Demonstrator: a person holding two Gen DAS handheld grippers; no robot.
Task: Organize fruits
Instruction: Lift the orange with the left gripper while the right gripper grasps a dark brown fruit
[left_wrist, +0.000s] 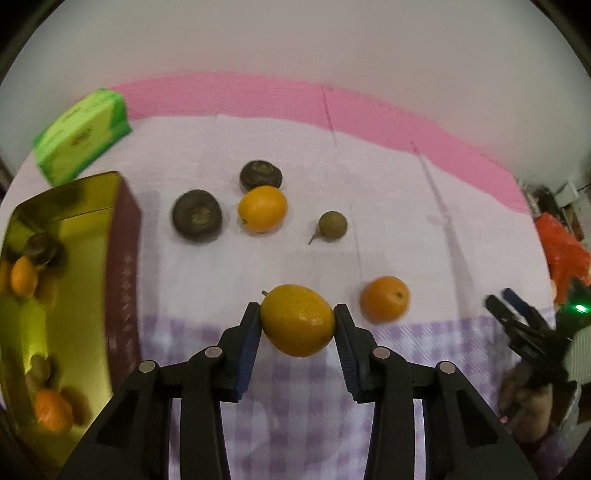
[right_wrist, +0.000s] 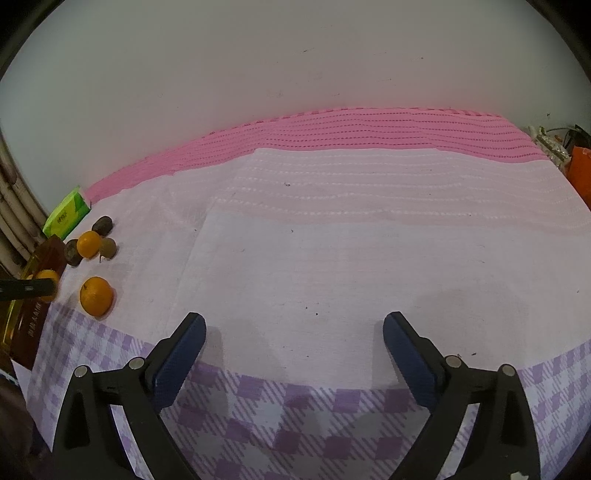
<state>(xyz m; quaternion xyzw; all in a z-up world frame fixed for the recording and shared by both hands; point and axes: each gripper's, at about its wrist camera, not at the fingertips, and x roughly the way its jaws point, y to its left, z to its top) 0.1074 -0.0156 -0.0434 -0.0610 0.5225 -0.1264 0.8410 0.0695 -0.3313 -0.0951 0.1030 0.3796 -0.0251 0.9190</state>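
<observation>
My left gripper (left_wrist: 297, 309) is shut on a yellow-orange citrus fruit (left_wrist: 297, 319), its blue pads pressing both sides just above the cloth. Loose on the white cloth lie two more orange fruits (left_wrist: 263, 208) (left_wrist: 385, 298), two dark round fruits (left_wrist: 197, 216) (left_wrist: 261, 175) and a small brownish one with a stem (left_wrist: 332, 226). At the left stands a gold tin (left_wrist: 74, 206) holding several fruits. My right gripper (right_wrist: 294, 321) stands open over bare cloth, with nothing between its fingers. It also shows at the right edge of the left wrist view.
A green carton (left_wrist: 83, 134) lies behind the tin. The cloth (right_wrist: 332, 258) is white with a lilac check near me and pink at the back by the wall. An orange bag (left_wrist: 565, 251) sits past the table's right edge.
</observation>
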